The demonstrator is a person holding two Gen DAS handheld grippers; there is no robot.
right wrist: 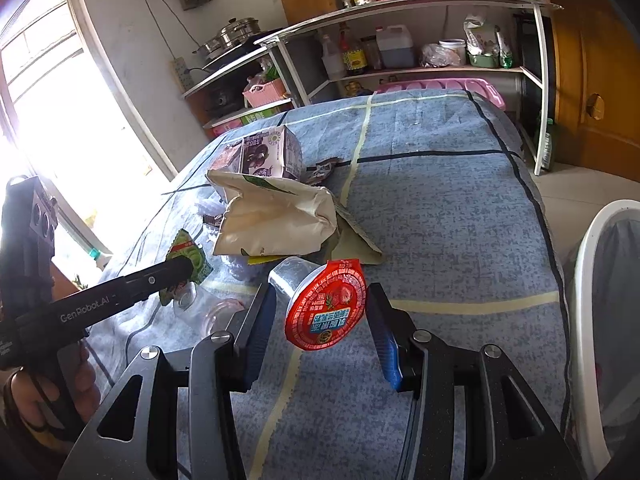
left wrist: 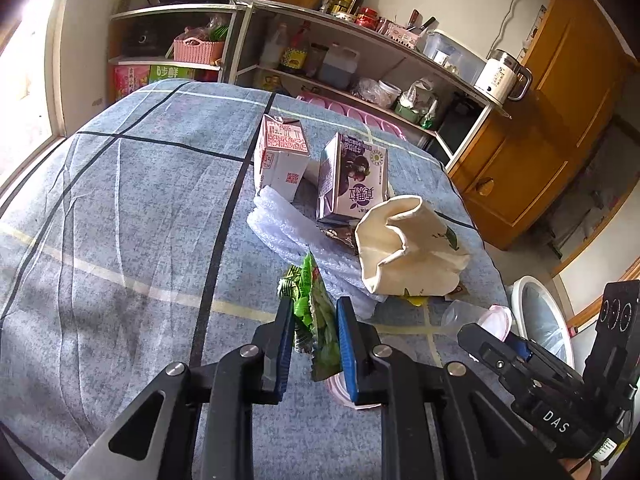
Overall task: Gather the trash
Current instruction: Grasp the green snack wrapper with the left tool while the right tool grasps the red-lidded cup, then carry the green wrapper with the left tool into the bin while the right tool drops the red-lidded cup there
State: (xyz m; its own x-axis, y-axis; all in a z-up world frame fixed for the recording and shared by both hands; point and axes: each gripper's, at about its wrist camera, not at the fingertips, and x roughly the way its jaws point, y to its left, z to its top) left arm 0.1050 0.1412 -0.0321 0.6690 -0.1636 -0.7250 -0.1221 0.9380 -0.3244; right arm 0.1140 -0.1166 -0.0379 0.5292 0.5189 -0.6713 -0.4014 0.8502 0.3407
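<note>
My left gripper [left wrist: 315, 304] is shut on a crumpled green snack wrapper [left wrist: 318, 320], pinched between both blue pads just above the blue checked tablecloth [left wrist: 120, 240]. In the right wrist view the same wrapper [right wrist: 192, 252] sticks out past the left gripper's tip [right wrist: 180, 268]. My right gripper [right wrist: 321, 290] is shut on a clear plastic cup [right wrist: 288, 274] lying on its side, its peeled red foil lid [right wrist: 326, 312] facing the camera. In the left wrist view that cup [left wrist: 468, 314] shows at the right gripper's tips [left wrist: 472, 338].
On the cloth stand a pink-white carton [left wrist: 280, 156] and a purple carton [left wrist: 352, 176]. Beside them lie white foam wrap [left wrist: 288, 228], a cream cloth bag [left wrist: 404, 248] and a clear lid [left wrist: 340, 392]. A white bin [right wrist: 592, 280] stands off the table's right edge. Shelves line the wall behind.
</note>
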